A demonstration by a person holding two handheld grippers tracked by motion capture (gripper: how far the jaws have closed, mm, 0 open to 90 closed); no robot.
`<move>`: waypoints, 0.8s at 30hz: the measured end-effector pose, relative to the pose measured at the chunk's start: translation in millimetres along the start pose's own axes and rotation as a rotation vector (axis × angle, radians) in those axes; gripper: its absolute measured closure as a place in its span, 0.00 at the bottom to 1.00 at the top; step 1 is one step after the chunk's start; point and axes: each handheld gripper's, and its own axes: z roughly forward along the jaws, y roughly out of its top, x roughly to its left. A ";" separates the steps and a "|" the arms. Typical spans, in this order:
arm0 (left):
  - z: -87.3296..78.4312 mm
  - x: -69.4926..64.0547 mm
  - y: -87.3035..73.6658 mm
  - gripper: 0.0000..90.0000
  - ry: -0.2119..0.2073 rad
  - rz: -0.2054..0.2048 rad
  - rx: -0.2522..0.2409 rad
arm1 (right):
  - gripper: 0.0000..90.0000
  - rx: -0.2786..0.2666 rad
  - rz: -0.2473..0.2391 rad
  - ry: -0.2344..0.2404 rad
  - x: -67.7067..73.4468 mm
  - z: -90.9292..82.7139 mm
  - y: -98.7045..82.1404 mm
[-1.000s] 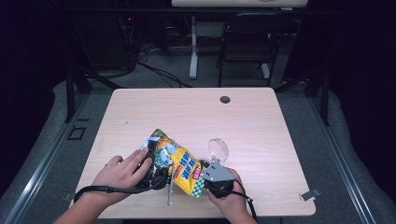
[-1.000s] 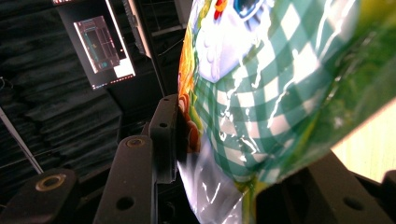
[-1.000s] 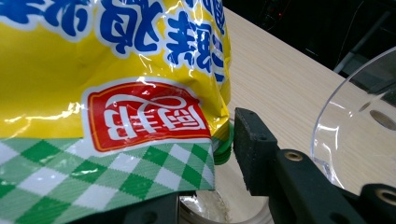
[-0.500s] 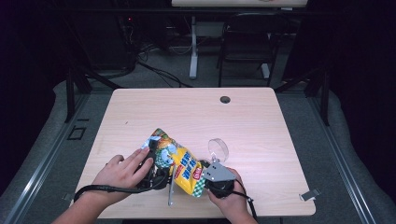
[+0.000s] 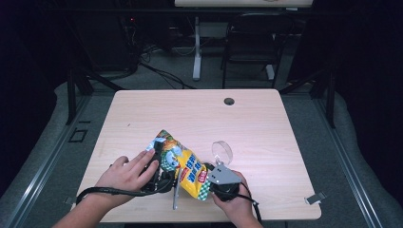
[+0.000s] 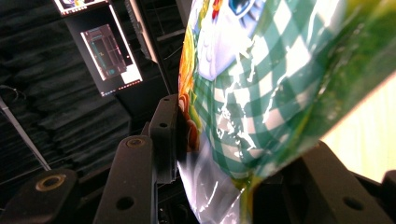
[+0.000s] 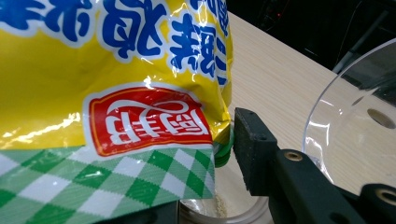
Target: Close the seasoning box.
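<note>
A yellow snack bag with blue lettering and a green checked bottom hangs low over the front of the table, held between both grippers. My left gripper is shut on its left end; in the left gripper view the bag fills the space between the jaws, and one pad presses its side. My right gripper is shut on the bag's checked end. In the right gripper view the bag hides one jaw, while the other finger touches the bag's edge.
A clear plastic bowl stands tilted just behind the right gripper; its rim curves close on the right. A thin grey strip lies by the front edge. A dark grommet hole sits at the wooden table's far side.
</note>
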 end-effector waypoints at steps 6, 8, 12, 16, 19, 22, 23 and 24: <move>-0.7 0.1 0.9 0.66 0.013 0.011 0.000 | 0.79 0.002 -0.002 -0.003 -0.3 0.0 0.0; -0.8 -0.3 1.2 0.66 0.014 0.010 0.002 | 0.79 0.005 -0.001 -0.002 -0.3 0.2 -0.1; -1.0 0.0 1.9 0.66 0.025 0.018 0.002 | 0.79 0.005 -0.001 -0.003 -0.4 0.5 -0.3; -1.3 1.3 2.9 0.66 0.011 0.024 0.007 | 0.79 0.007 0.000 -0.005 -0.6 0.5 -0.4; -0.9 1.9 3.3 0.66 0.019 0.024 0.004 | 0.79 0.009 -0.002 -0.006 -0.7 0.2 -0.4; -1.0 3.0 4.1 0.66 0.006 0.032 0.008 | 0.79 0.014 -0.008 -0.003 -0.8 0.5 -0.5; -1.1 3.2 4.4 0.66 0.008 0.035 0.008 | 0.79 0.017 -0.012 -0.002 -0.9 0.5 -0.6; -1.1 3.2 4.4 0.66 0.008 0.035 0.008 | 0.79 0.017 -0.012 -0.002 -0.9 0.5 -0.6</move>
